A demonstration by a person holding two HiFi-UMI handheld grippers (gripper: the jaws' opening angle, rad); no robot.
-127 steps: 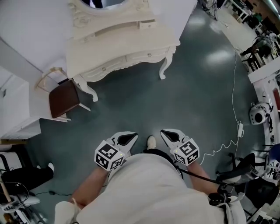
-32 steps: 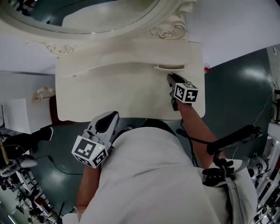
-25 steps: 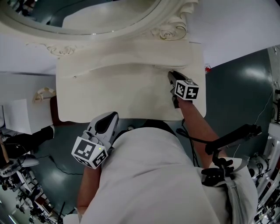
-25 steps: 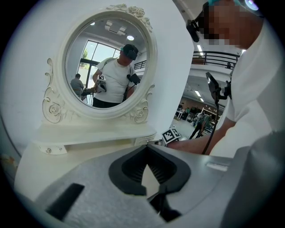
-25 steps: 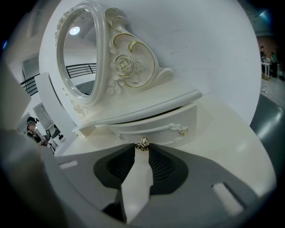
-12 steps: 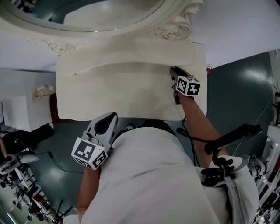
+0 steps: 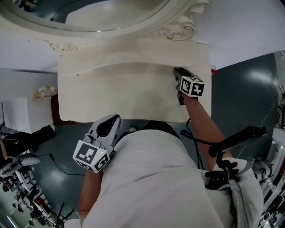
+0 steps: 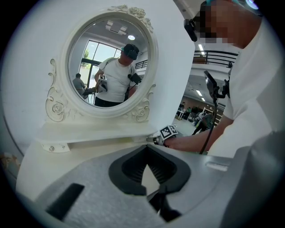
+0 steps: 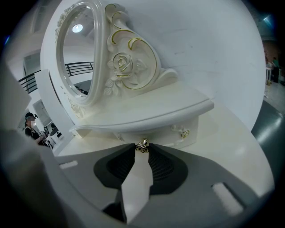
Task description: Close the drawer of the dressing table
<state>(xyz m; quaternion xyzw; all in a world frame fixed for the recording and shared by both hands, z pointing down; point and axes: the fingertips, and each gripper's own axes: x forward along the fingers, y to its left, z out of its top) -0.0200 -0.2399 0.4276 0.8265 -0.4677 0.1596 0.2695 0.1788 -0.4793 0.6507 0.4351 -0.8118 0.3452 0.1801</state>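
The cream dressing table [image 7: 120, 93] with its oval mirror [image 7: 89, 13] fills the top of the head view. Its small drawer [image 9: 173, 133] sits under the curved shelf at the back right, its front about flush with the shelf edge. My right gripper [image 7: 176, 70] reaches it, and in the right gripper view both fingertips of that right gripper [image 9: 142, 146] touch the little metal drawer knob [image 9: 142, 145]. My left gripper [image 7: 116, 117] hangs shut and empty in front of the table edge, and the left gripper [image 8: 147, 148] faces the mirror [image 8: 111, 67].
A dark-seated chair [image 7: 42, 94] stands at the table's left end. A black stand [image 7: 236, 138] and a cable are on the grey floor at the right. A white wall [image 7: 240, 26] rises behind the table.
Five seconds ago the person stood well back from the table. Over the last second the right gripper slid slightly toward the mirror with the knob, and the drawer's dark gap vanished.
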